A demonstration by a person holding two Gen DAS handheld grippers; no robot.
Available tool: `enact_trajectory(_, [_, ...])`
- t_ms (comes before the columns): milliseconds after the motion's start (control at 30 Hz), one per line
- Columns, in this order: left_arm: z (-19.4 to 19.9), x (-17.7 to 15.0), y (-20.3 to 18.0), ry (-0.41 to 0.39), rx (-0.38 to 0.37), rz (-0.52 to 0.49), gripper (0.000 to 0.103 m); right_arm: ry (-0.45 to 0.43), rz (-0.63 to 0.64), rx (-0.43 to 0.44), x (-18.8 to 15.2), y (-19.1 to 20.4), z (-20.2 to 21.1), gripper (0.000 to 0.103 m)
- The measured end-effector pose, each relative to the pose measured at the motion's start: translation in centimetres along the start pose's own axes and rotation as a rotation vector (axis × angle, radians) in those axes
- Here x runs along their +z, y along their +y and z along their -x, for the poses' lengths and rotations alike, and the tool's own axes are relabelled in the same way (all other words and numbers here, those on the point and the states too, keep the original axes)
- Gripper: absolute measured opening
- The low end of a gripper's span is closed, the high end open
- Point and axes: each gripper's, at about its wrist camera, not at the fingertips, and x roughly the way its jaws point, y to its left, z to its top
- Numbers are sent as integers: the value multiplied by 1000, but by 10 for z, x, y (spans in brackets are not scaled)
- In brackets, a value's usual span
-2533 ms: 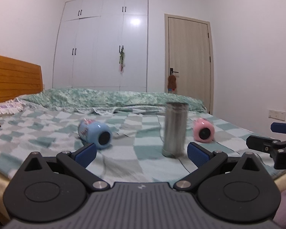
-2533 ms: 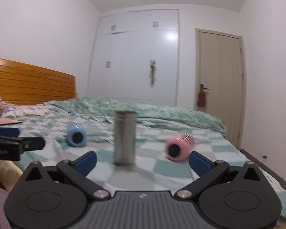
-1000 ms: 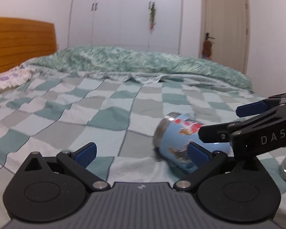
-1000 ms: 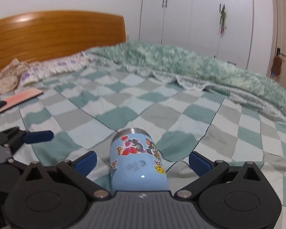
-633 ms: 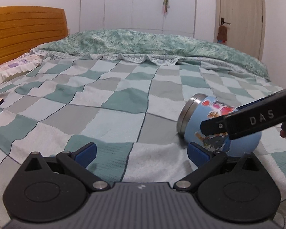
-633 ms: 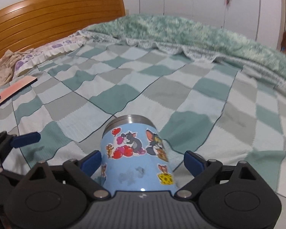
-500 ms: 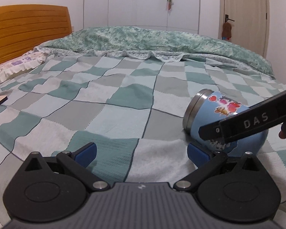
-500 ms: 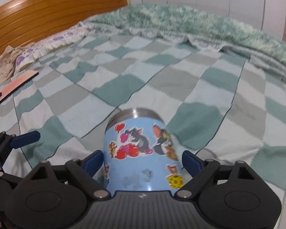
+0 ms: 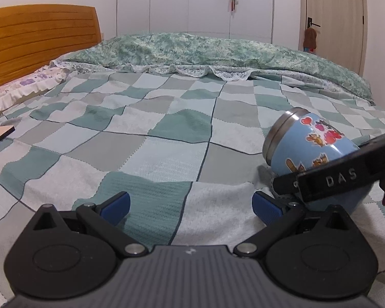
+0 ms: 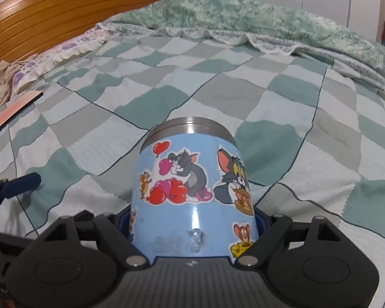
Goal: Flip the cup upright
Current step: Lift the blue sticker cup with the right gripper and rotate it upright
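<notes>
Now that the right gripper [image 10: 192,220] has narrowed from a loose straddle half a second ago to clamp the blue cup [image 10: 192,187], whose steel rim has tipped up off the checked blanket [image 9: 166,133], the grasp looks made and only the turn to upright remains; the cup hangs low over the bed's near edge. Beside it the left gripper [image 9: 190,204] waits spread wide and empty; the orange board [image 10: 15,110] and folded quilt [image 9: 218,48] lie well apart, so nothing blocks the swing.
</notes>
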Motion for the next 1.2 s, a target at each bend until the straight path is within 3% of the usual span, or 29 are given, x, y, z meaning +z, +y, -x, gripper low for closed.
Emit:
enact_trajectory(267, [29, -1, -11, -15, -22, -10, 103, -32, -3, 16, -8, 5, 42, 84])
enact_trajectory(533, [86, -11, -27, -41, -67, -16, 103, -75, -5, -3, -34, 16, 112, 84])
enact_trajectory(933, [173, -45, -55, -45, -118, -58, 103, -114, -62, -50, -115, 20, 214, 84])
enact_trajectory(1200, [209, -72, -71, -29, -124, -93, 103, -88, -131, -90, -174, 6, 241, 84])
